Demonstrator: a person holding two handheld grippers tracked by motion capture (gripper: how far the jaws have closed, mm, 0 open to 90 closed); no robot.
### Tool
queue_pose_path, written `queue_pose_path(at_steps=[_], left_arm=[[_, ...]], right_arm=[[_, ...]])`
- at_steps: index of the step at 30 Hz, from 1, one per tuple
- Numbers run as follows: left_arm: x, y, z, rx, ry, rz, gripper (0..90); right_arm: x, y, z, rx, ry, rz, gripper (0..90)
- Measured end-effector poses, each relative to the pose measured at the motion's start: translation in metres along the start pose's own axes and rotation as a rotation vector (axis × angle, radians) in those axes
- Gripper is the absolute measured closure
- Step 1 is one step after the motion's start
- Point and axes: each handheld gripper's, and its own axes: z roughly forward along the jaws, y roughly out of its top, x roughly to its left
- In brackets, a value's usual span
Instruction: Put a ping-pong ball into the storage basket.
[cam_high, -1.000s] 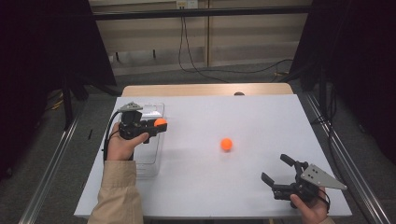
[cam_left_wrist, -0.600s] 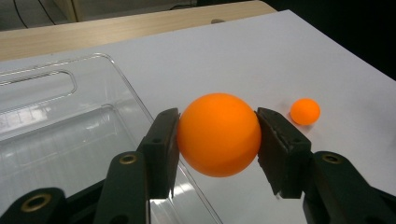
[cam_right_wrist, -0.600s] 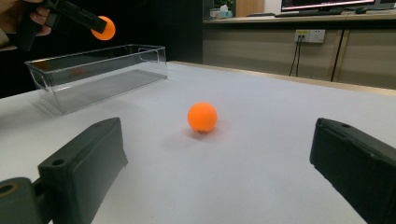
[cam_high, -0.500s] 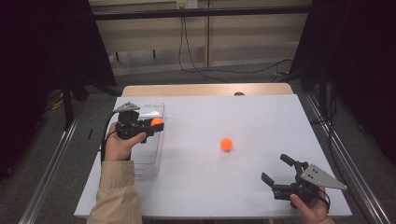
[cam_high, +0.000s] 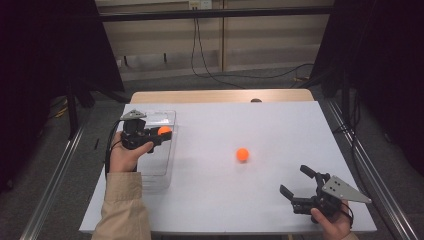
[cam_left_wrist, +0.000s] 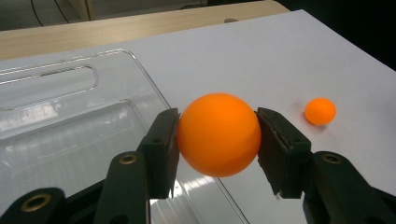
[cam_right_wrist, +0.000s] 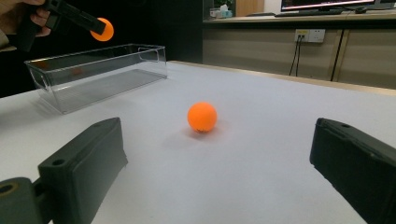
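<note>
A: Orange, and pinched hard — the left claw has one orange ball clamped between its jaws, held over the near rim of the clear plastic bin, right at its long side wall.

B: And the second ball?

A: Loose on the worktop, well ahead of the right claw, which sits low with its jaws spread wide and nothing between them.

B: What could go wrong from here?

A: The held ball hangs almost above the bin's wall rather than its middle. Let go there and I'd expect it to clip the rim and bounce out onto the worktop. It's smooth and round too, so only two small contact patches hold it; a slight twist could squirt it free.

B: The loose one?

A: It could roll at a nudge. The surface is flat, white and slick, with nothing to stop it short of the edge.

B: The room?

A: Dim, dark curtains either side, a wood-panelled wall behind with cables hanging, grey floor below.
</note>
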Motion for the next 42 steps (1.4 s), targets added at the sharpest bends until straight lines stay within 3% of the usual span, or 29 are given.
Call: queue_pose_path(at_steps=[42], left_arm=[[0.016, -0.008, -0.003, 0.010, 0.091, 0.003, 51.0]], right_arm=[[0.000, 0.000, 0.000, -0.002, 0.002, -0.001, 2.6]])
